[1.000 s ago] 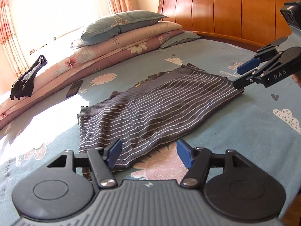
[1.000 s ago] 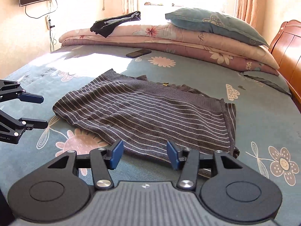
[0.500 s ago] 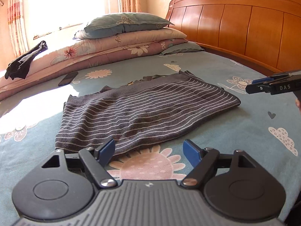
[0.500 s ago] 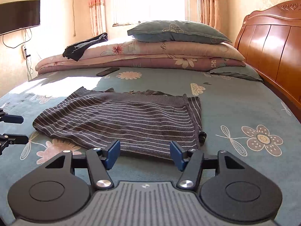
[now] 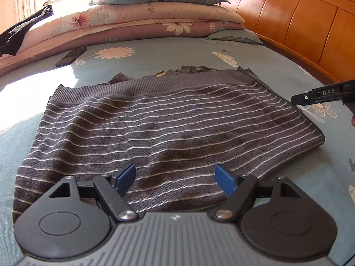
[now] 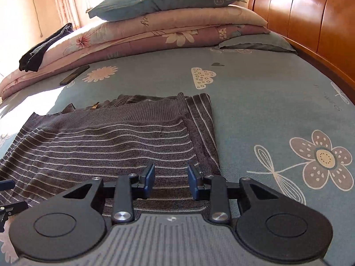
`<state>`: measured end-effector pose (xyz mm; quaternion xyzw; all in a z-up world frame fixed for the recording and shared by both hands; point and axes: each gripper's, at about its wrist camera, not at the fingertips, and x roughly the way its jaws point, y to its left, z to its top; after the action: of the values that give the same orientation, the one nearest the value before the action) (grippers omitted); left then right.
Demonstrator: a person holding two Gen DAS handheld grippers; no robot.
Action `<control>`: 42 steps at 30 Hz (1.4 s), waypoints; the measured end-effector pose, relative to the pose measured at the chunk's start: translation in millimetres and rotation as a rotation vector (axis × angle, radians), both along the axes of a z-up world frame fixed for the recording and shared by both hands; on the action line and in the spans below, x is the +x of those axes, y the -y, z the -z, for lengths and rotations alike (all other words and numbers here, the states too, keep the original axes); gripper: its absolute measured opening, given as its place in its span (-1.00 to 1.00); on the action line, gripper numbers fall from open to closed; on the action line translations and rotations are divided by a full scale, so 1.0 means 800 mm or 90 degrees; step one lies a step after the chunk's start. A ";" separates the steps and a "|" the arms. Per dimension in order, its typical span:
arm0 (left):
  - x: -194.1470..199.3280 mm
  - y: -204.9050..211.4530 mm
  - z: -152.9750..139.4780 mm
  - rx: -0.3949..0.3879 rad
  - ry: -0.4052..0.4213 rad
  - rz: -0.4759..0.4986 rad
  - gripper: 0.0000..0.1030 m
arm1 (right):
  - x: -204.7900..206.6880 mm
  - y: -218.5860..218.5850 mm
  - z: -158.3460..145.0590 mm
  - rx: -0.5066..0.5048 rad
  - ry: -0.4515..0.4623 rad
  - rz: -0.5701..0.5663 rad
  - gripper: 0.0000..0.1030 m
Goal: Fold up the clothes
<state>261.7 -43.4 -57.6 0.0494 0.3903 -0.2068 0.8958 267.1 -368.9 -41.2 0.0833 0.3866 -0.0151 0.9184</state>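
Observation:
A grey sweater with thin white stripes (image 5: 168, 124) lies folded flat on the blue flowered bedsheet (image 5: 168, 51). My left gripper (image 5: 175, 178) is open and empty, low over the sweater's near edge. My right gripper (image 6: 170, 178) is open and empty, low over the sweater's (image 6: 115, 146) right near corner. The right gripper's fingers (image 5: 319, 94) show at the sweater's right edge in the left wrist view. A folded-under layer sticks out along the sweater's right side.
A stack of pink quilts and a blue pillow (image 5: 155, 6) lies at the back. A dark garment (image 6: 42, 48) hangs over the quilt's left end. A black phone (image 5: 71, 56) lies on the sheet behind the sweater. The wooden headboard (image 6: 310, 22) stands at the right.
Both grippers have moved forward and down, close over the sweater's near edge. Both stay open. The sweater has not moved.

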 end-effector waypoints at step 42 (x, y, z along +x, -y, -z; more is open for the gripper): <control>0.043 0.081 0.009 0.016 -0.187 -0.185 0.56 | 0.145 -0.005 0.026 -0.285 -0.085 -0.138 -0.91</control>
<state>295.9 -108.5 -65.1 -0.0269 0.5224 -0.0753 0.8490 383.5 -364.8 -61.7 -0.1656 0.4401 -0.0071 0.8825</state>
